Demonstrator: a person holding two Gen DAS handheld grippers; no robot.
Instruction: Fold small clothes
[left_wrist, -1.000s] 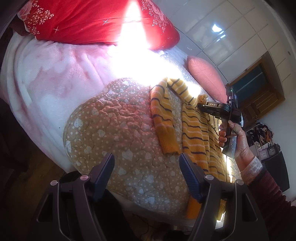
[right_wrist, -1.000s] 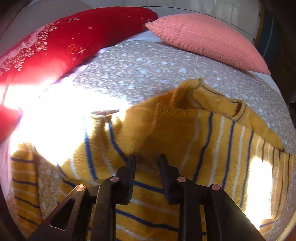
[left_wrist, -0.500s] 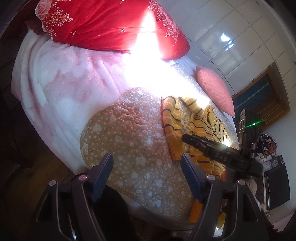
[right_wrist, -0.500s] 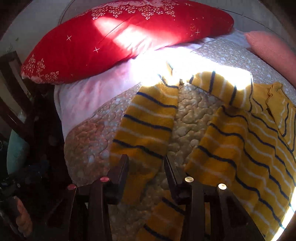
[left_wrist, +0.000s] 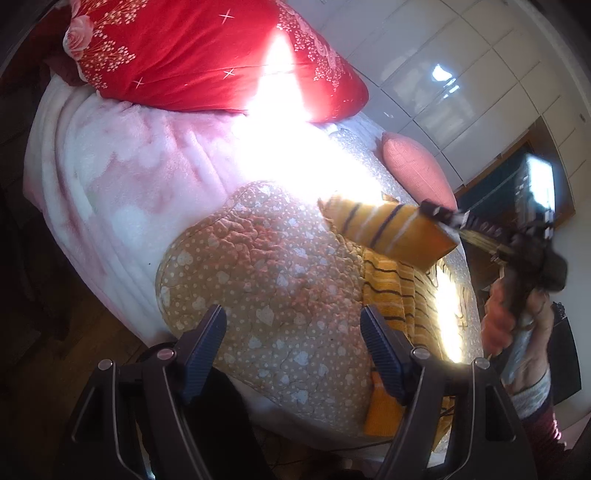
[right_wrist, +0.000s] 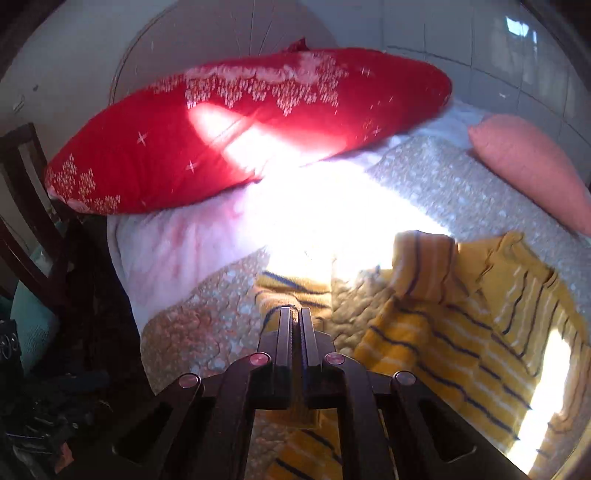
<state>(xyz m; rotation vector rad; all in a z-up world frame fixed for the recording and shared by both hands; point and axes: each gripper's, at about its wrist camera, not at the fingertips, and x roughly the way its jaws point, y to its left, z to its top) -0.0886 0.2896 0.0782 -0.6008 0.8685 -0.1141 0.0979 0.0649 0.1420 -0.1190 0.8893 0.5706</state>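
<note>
**Sleeve pinched and lifted over the bed**

My left gripper (left_wrist: 291, 347) hangs above the near edge of the bed with its fingers (left_wrist: 380, 350) spread wide and nothing between them; their pads are ribbed dark blue rubber on black frames. Below them lies a tan quilt (left_wrist: 266, 266), puckered, stitched and dotted with small white hearts.

My right gripper (right_wrist: 294, 325) has its fingers pressed together on the sleeve (left_wrist: 391, 230) of the sweater (right_wrist: 480, 350), a knitted, ribbed yellow-orange garment with thin dark blue and white stripes. From the left wrist the sleeve stands off the quilt, stretched flat toward the gripper, whose side carries white lettering too blurred to read. The sweater's body lies rumpled on the right part of the bed, its cuff (left_wrist: 382, 413) drooping over the near edge.

Farther on, a fleecy pink-and-white blanket (left_wrist: 122, 177) covers the left side, and a grey speckled cover (right_wrist: 443, 184) the right, with a glaring sun patch between. At the head rest a long red pillow (right_wrist: 240, 129) printed with white flowers and stars, and a smaller ribbed pink pillow (right_wrist: 528, 166). Behind them, glossy white panels (left_wrist: 461, 74).
</note>
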